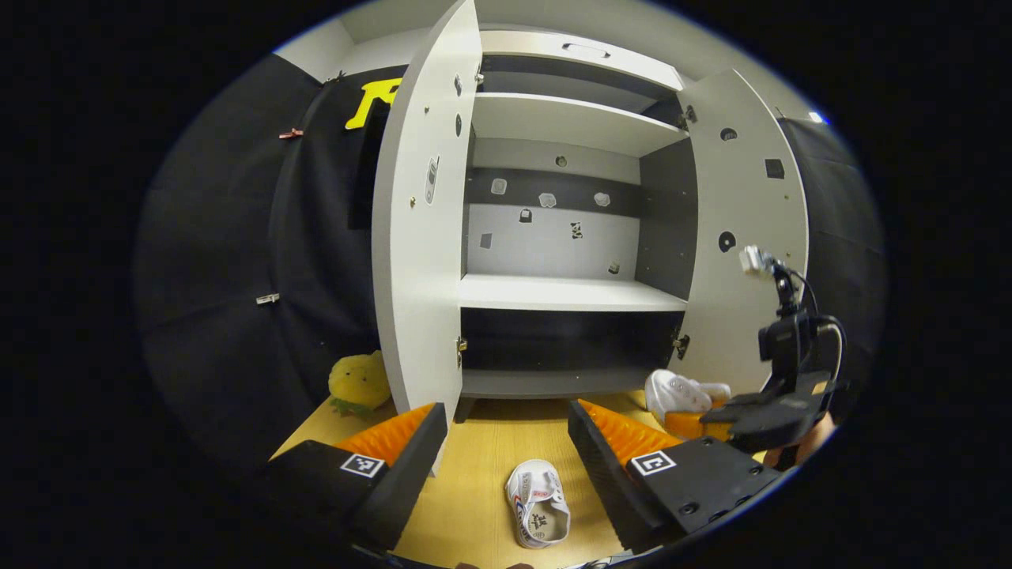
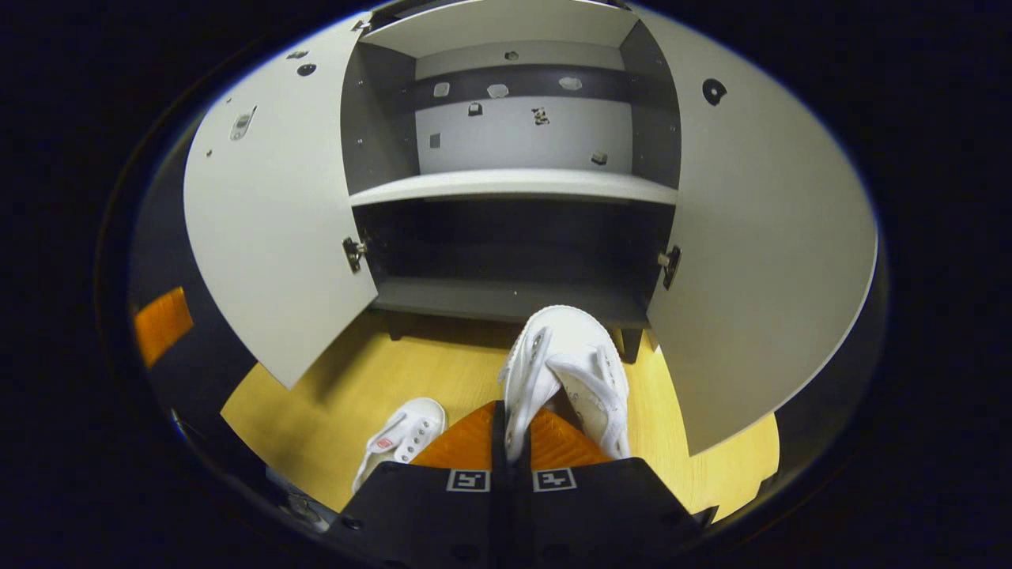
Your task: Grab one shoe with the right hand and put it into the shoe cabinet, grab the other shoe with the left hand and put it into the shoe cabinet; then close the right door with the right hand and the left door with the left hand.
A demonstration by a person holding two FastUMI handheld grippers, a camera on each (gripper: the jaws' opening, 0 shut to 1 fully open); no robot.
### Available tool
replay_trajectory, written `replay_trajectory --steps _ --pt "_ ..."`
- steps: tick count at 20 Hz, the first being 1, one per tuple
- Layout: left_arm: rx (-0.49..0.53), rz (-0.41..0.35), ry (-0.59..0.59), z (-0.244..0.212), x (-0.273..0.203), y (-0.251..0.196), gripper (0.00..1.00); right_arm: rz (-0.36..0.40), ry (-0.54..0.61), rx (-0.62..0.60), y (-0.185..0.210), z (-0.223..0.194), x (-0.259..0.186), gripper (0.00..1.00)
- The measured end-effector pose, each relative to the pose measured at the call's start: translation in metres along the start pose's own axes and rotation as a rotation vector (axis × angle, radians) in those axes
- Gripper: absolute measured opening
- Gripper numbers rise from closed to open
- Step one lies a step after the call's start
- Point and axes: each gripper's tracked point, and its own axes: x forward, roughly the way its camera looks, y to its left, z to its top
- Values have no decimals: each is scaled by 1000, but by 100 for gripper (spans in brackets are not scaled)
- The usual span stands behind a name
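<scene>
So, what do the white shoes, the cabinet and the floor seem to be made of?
White lace-up shoe in the right gripper and its mate on the floor: likely canvas, matte and soft-folding, with metal-looking eyelets. Grey two-door shoe cabinet: probably laminated board, with smooth flat panels, drilled holes and metal hinges. Yellowish floor: wood-look surface with faint grain, possibly laminate.

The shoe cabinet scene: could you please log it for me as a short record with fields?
cabinet: grey two-door shoe cabinet, both doors open, shelves bare
held shoe: white canvas shoe, pinched at its side by the right tool, in front of the bottom shelf
other shoe: second white canvas shoe, on the yellow wooden floor
left tool: left tool, open, above the floor shoe
extra: yellow plush toy, left of the cabinet
</scene>
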Motion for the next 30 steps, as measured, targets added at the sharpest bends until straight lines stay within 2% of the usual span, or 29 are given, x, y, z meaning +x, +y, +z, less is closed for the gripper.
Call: replay_trajectory --steps 6,15,23,30 --pt "-5 -71 16 -11 -3 0 97 -10 -151 -10 7 109 -1 5" --pt "-21 -60 9 -10 -7 7 98 -93 -344 -53 -21 248 51 5" --pt "-47 19 -13 -2 -6 28 97 -146 -330 -237 -33 321 136 5" --pt "2 100 -33 3 -10 51 97 -163 -211 -258 -29 334 216 5"
